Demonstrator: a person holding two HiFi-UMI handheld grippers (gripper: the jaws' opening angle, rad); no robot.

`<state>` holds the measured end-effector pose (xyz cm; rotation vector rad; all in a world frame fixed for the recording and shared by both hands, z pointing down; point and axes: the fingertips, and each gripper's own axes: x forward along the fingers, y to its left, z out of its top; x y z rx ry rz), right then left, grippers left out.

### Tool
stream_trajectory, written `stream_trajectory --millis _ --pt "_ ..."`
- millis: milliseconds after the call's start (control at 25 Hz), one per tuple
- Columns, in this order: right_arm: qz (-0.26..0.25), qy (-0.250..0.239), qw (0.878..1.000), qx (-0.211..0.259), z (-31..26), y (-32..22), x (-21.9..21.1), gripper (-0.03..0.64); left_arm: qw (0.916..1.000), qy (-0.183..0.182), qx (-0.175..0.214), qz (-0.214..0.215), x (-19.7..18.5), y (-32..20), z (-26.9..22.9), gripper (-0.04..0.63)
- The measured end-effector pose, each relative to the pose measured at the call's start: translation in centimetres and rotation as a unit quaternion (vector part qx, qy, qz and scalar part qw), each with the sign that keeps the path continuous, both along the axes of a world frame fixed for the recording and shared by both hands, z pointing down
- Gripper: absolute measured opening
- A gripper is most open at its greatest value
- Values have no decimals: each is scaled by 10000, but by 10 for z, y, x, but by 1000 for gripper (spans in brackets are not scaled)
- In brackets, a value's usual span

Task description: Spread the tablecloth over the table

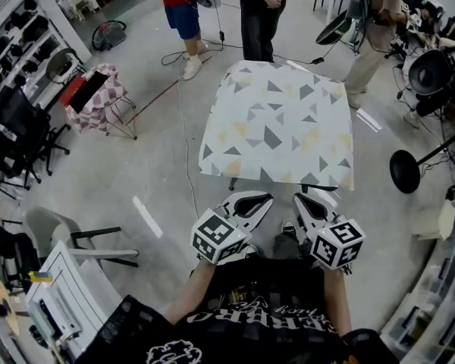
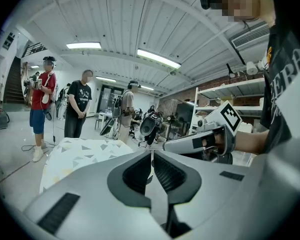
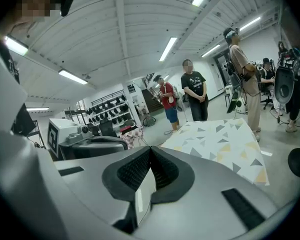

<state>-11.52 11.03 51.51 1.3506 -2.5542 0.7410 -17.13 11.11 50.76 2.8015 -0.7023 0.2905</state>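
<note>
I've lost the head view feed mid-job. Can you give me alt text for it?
A triangle-patterned tablecloth lies spread over the table, draping past its edges. The left gripper and right gripper are both shut and empty, side by side just short of the near edge. Two people stand on the concrete floor beyond the far side.

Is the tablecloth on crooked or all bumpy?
No, nothing stands out. The tablecloth lies flat and smooth, hanging down on every side that shows. The left gripper and right gripper are shut, empty and clear of it.
</note>
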Motion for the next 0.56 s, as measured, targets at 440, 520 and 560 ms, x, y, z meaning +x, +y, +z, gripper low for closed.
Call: stream_trajectory --millis 440,520,560 --pt "-48 -33 10000 3 2 -2 -4 15 9999 -82 40 109 6 3 5 32" --pt "-62 -32 10000 4 3 -3 -4 15 9999 -86 38 102 6 2 6 32" --pt "-67 -30 10000 6 3 -3 -5 15 9999 -88 38 98 6 1 7 32"
